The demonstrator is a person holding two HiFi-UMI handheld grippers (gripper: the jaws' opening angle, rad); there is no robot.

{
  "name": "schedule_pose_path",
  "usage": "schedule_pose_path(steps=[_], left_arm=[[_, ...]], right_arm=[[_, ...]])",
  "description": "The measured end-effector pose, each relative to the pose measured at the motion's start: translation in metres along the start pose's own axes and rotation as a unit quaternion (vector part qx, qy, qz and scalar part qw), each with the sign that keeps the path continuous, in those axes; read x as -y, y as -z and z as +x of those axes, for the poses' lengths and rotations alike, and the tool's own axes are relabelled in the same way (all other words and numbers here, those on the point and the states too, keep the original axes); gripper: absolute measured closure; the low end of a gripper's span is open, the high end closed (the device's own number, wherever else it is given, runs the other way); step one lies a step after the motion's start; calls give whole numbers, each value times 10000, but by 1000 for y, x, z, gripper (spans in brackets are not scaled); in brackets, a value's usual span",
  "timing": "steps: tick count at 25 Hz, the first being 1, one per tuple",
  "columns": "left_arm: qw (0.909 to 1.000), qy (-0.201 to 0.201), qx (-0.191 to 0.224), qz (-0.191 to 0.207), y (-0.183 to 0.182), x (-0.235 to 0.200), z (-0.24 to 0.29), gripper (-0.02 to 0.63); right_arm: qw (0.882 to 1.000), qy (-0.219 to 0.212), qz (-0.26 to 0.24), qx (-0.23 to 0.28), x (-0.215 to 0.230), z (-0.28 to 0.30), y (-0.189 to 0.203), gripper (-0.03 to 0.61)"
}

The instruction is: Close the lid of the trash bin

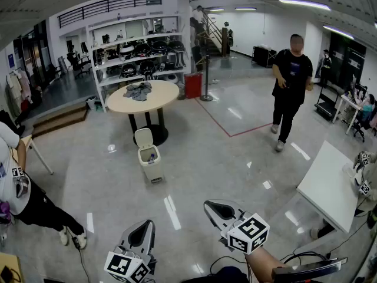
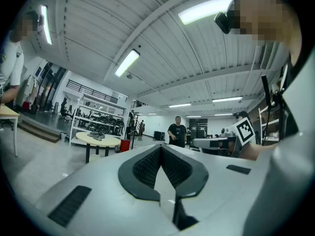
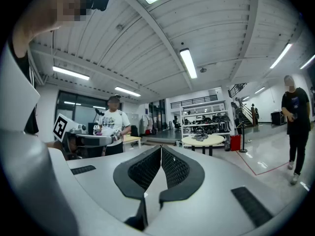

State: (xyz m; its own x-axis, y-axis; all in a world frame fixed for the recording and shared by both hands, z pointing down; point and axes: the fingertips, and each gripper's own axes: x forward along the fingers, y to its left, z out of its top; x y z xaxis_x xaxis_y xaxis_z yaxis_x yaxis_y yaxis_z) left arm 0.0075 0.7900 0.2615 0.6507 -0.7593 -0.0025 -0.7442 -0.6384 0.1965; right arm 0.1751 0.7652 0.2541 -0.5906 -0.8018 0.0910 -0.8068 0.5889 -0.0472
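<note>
A small cream pedal trash bin [image 1: 150, 161] stands on the glossy floor in front of the round table, and its lid [image 1: 143, 137] is tipped up and open. Something small and bluish lies inside. Both grippers are held low at the bottom of the head view, well short of the bin. My left gripper [image 1: 145, 223] is shut with nothing between its jaws; in the left gripper view its black pads [image 2: 142, 167] meet at the tip. My right gripper [image 1: 209, 205] is likewise shut and empty, its pads [image 3: 176, 168] closed together.
A round beige table [image 1: 121, 102] with a grey cloth stands behind the bin. A person in black [image 1: 290, 81] walks at the right. Another person [image 1: 17, 187] stands at the left edge. A white table [image 1: 327, 184] is at the right, metal shelving [image 1: 138, 55] at the back.
</note>
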Motion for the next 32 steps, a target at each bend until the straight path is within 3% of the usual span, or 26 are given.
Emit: schedule_pose_path(steps=[6, 12, 25, 32], left_arm=[[10000, -5, 13, 28, -4, -36, -3, 617], [9998, -174, -1, 30, -7, -66, 23, 617], [9976, -696, 3, -54, -27, -171, 196, 617], [9973, -732, -26, -70, -33, -230, 259, 617]], right_arm=[[9999, 35, 97, -9, -10, 28, 3, 568], [9997, -85, 209, 30, 16, 68, 4, 568], [9960, -850, 199, 179, 149, 210, -15, 569], [9950, -952, 251, 184, 212, 295, -21, 568]])
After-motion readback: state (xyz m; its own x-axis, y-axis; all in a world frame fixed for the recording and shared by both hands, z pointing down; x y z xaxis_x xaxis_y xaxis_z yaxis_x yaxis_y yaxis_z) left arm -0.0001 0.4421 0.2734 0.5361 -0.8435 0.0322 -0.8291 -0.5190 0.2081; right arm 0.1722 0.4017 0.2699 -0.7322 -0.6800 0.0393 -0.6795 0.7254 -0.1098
